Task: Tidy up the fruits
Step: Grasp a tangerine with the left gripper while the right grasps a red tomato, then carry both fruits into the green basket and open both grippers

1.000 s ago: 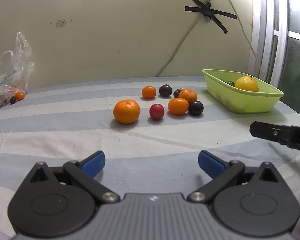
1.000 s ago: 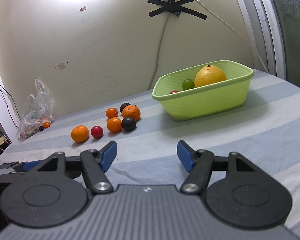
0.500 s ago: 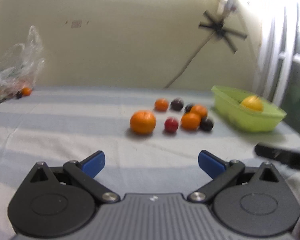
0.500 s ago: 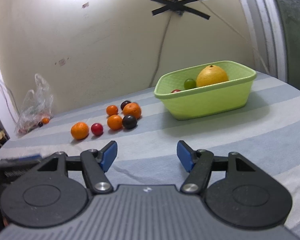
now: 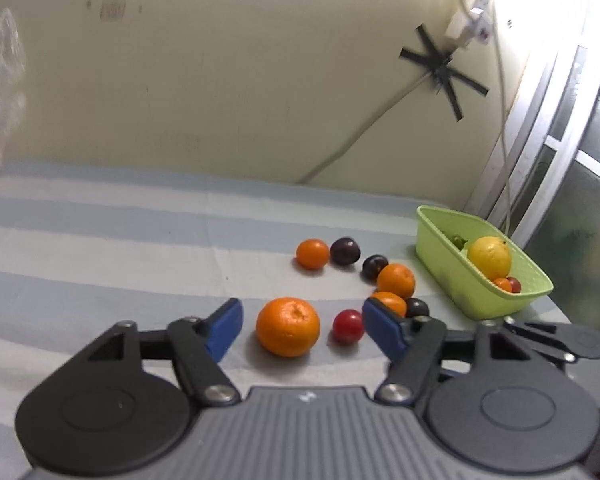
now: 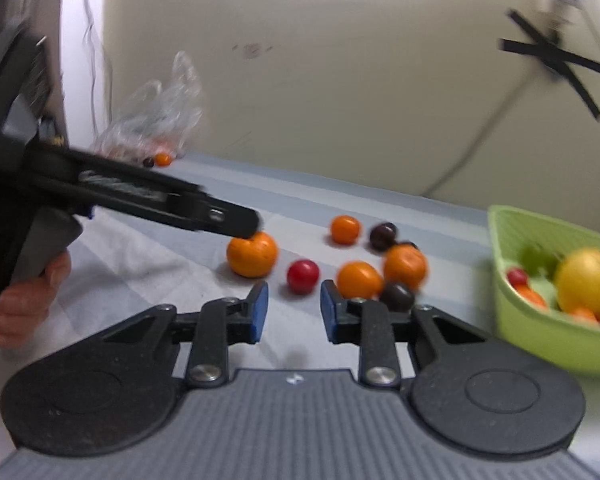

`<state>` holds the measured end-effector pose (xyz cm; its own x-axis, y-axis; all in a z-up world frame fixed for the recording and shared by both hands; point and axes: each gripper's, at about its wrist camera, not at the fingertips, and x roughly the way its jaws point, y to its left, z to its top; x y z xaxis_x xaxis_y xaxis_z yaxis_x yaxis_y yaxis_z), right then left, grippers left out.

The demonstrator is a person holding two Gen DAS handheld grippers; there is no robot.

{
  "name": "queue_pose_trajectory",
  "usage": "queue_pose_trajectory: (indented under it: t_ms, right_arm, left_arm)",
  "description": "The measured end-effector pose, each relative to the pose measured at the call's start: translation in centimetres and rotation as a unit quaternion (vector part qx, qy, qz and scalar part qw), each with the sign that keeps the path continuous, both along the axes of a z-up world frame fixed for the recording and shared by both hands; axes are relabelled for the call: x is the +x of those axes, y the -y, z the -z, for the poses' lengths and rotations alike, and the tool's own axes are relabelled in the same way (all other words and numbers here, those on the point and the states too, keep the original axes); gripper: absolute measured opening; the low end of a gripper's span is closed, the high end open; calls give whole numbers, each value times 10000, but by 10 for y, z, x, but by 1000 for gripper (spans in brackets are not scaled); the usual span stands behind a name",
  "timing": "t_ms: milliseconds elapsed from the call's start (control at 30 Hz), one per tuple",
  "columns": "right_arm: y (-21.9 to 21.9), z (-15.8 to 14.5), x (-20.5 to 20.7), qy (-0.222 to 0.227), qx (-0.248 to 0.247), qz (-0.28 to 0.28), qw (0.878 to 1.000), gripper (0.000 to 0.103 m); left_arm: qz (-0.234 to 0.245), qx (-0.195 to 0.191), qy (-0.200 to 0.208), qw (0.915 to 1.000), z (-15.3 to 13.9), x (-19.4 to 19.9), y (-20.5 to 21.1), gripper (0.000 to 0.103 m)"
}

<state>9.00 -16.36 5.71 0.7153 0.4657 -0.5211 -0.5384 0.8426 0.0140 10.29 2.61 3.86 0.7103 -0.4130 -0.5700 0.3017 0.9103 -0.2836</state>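
A large orange (image 5: pixel 288 332) and a red plum (image 5: pixel 348 326) lie on the striped cloth, framed by my left gripper (image 5: pixel 304 326). Its jaws are closing and its blue pads stand clear of both fruits. Behind them lie smaller oranges (image 5: pixel 396 280) and dark plums (image 5: pixel 345 251). In the right wrist view the left gripper's black finger (image 6: pixel 220 216) reaches over the large orange (image 6: pixel 252 254). My right gripper (image 6: pixel 294 304) has its jaws closing down to a narrow slot with nothing in it. The red plum (image 6: pixel 303 276) sits just past its tips.
A lime-green basket (image 5: pixel 500 304) at the right holds a big yellow fruit (image 5: pixel 490 256) and several small ones. A clear plastic bag (image 6: pixel 156 120) with fruit lies by the far wall at left. A person's hand (image 6: pixel 20 300) grips the left tool.
Both grippers have moved in on the fruit cluster, which now looks larger. Both pairs of jaws have narrowed, the right far more. The right view has swung left and now shows the left gripper.
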Motion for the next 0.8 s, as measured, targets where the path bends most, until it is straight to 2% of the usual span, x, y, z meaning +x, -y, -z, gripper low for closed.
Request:
queue_pose_trajectory:
  t_ms: [67, 133, 200, 233, 333, 400, 467, 533, 667, 800]
  right_arm:
    - [-9, 3, 12, -4, -145, -72, 9999, 31]
    - [-16, 7, 24, -44, -284, -41, 9996, 31]
    - [-21, 10, 38, -156, -371, 26, 9992, 32]
    - [-21, 13, 43, -271, -359, 14, 9990, 32]
    - [-21, 17, 48, -365, -395, 31, 9985, 27]
    - [-16, 14, 45, -365, -213, 47, 9991, 26]
    - [-6, 8, 35, -244, -19, 129, 9996, 26]
    - [7, 0, 21, -38, 170, 173, 9997, 26]
    - [48, -14, -3, 623, 333, 728, 9948, 26]
    - [96, -15, -5, 886, 284, 1607, 9826, 26]
  left_arm:
    - [-3, -65, -80, 9999, 4, 7, 0, 68]
    - [-32, -64, -121, 9999, 6, 11, 1, 74]
    - [-49, 7, -144, 9999, 10, 13, 3, 75]
    - [-28, 52, -181, 9998, 13, 14, 4, 71]
    - [6, 106, -377, 9992, 25, 16, 6, 42]
    - [-77, 124, -275, 9995, 25, 12, 6, 42]
    - [-13, -157, -389, 9991, 20, 10, 7, 42]
    - [148, -431, -320, 9984, 9, 7, 15, 41]
    - [581, -454, 134, 9972, -21, 9, 63, 42]
    - [1058, -405, 152, 9934, -27, 30, 124, 42]
